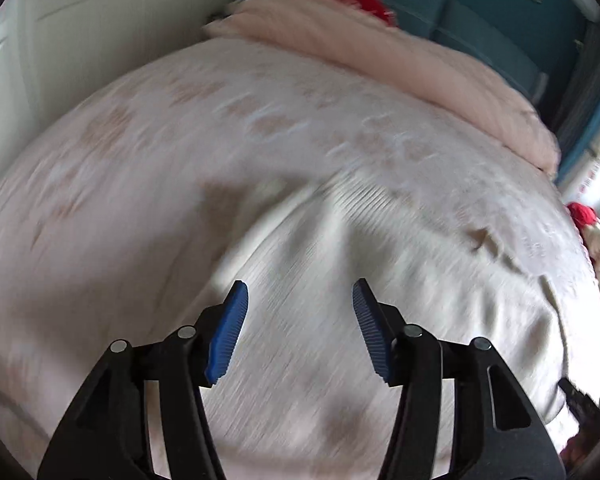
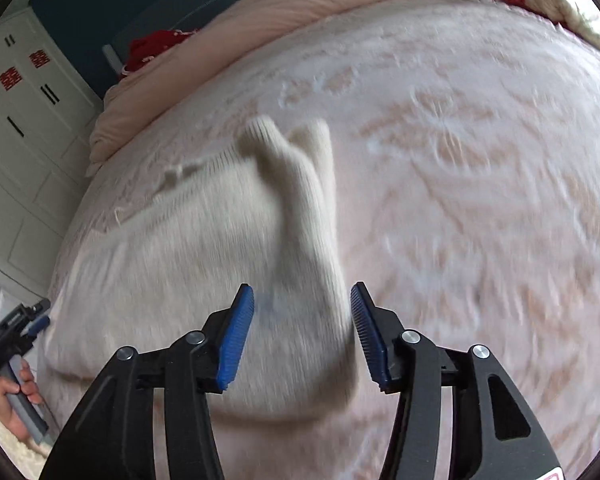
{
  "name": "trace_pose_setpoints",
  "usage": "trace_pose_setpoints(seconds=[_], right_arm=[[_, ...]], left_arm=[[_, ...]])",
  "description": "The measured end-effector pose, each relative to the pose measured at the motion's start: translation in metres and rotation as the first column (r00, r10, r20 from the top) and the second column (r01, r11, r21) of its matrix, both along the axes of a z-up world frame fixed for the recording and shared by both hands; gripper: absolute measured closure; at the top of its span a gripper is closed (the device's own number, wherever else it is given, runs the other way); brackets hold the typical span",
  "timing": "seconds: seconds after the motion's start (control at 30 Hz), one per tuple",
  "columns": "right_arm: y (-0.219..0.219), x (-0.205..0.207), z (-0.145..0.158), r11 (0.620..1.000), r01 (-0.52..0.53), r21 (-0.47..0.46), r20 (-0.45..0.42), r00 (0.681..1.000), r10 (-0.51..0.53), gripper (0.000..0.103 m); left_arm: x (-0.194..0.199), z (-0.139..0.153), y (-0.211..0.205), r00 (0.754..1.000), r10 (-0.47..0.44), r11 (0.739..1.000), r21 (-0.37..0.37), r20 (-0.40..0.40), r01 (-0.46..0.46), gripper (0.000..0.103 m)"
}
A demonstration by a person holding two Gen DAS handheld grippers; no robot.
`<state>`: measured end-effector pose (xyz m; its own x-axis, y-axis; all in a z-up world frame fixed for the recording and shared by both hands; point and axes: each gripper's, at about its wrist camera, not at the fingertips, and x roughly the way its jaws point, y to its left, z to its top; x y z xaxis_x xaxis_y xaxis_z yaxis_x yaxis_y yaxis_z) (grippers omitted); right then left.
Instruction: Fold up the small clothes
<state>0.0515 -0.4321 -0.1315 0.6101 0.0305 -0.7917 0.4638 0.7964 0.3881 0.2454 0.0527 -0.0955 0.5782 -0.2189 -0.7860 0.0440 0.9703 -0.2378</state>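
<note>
On the bed's patterned cover (image 2: 480, 160), a cream knit sweater (image 2: 172, 280) lies spread flat, and both views are smeared with motion blur, so fine edges are hard to read. Directly ahead of the right gripper (image 2: 302, 294) a sleeve (image 2: 300, 200) runs away from the camera, its long axis pointing straight out along the fingers and its cuffed end farthest off; the sweater's body spreads to the left of that sleeve. The near part of the sleeve sits between the two blue pads (image 2: 236, 336) (whether it touches them I cannot tell), and the jaws stand wide apart, holding nothing.

The left gripper (image 1: 300, 292) looks down on ribbed cream cloth too, with its jaws likewise spread wide and empty above the fabric. In the right view it shows small at the far left edge, held in the person's hand (image 2: 12, 404) beside the sweater's body.

My judgement is that the right side is the nearer one to the sleeve and is lined up with it lengthwise, so a pinch there would allow the sleeve to be carried across onto the body. A folded pink quilt (image 2: 300, 4) lies along the far end of the bed, well apart from the work.
</note>
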Motion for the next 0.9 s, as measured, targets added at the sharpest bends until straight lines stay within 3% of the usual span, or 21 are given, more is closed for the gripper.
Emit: trace_pose_setpoints(seconds=[0.07,0.1,0.17,0.23,0.33,0.43,0.5,0.53,0.6,0.63,0.67,0.8,0.9], right_arm=[[0.004,-0.006,-0.01,0.999,-0.004,0.039,-0.008,1.0,0.004,0.058],[0.008,-0.008,-0.011,0.998,-0.012,0.064,0.004,1.0,0.012,0.081],[0.01,-0.001,-0.007,0.997,-0.034,0.075,0.004,0.999,0.034,0.087],[0.015,-0.003,0.018,0.998,-0.05,0.027,0.052,0.997,0.048,0.089],[0.014,-0.009,0.041,0.996,-0.058,-0.066,0.07,0.996,0.063,0.092],[0.007,0.004,-0.008,0.992,-0.118,-0.05,-0.113,0.987,0.112,0.087],[0.008,-0.002,-0.002,0.996,-0.081,-0.042,-0.083,0.994,0.077,0.082],[0.011,-0.008,0.016,0.996,-0.042,-0.076,-0.062,0.997,0.037,0.081],[0.023,-0.019,0.048,0.986,0.009,-0.167,0.009,1.0,-0.008,0.074],[0.034,-0.018,0.064,0.981,-0.014,-0.196,0.05,0.998,0.025,0.074],[0.043,-0.01,0.073,0.977,-0.063,-0.204,0.062,0.995,0.077,0.074],[0.087,0.037,0.077,0.954,-0.257,-0.157,0.074,0.96,0.271,0.076],[0.115,0.068,0.063,0.929,-0.335,-0.155,0.054,0.936,0.347,0.079]], left_arm=[[-0.012,-0.013,0.012,0.999,0.026,0.999,-0.022,-0.03,-0.026,0.054],[-0.015,-0.019,0.016,0.998,0.035,0.999,-0.024,-0.046,-0.037,0.061],[-0.017,-0.026,0.02,0.997,0.061,0.998,0.011,-0.054,-0.06,0.095],[-0.014,-0.023,0.027,0.995,0.083,0.997,0.007,-0.062,-0.083,0.103],[-0.01,-0.024,0.037,0.987,0.13,0.991,0.035,-0.09,-0.128,0.103],[-0.011,-0.038,0.043,0.981,0.138,0.99,0.034,-0.135,-0.135,0.103],[-0.019,-0.024,0.046,0.984,0.145,0.989,0.007,-0.101,-0.145,0.103],[-0.025,-0.011,0.049,0.987,0.137,0.989,-0.04,-0.088,-0.141,0.098],[-0.033,0.007,0.057,0.988,0.145,0.984,-0.102,-0.048,-0.149,0.073],[-0.035,0.015,0.06,0.985,0.171,0.98,-0.098,-0.027,-0.173,0.052],[-0.035,0.021,0.059,0.983,0.184,0.978,-0.099,-0.004,-0.184,0.049],[-0.005,0.024,0.029,0.995,0.102,0.988,-0.122,0.019,-0.099,0.049],[0.021,0.006,-0.004,0.999,0.009,0.998,-0.065,-0.045,-0.012,0.053]])
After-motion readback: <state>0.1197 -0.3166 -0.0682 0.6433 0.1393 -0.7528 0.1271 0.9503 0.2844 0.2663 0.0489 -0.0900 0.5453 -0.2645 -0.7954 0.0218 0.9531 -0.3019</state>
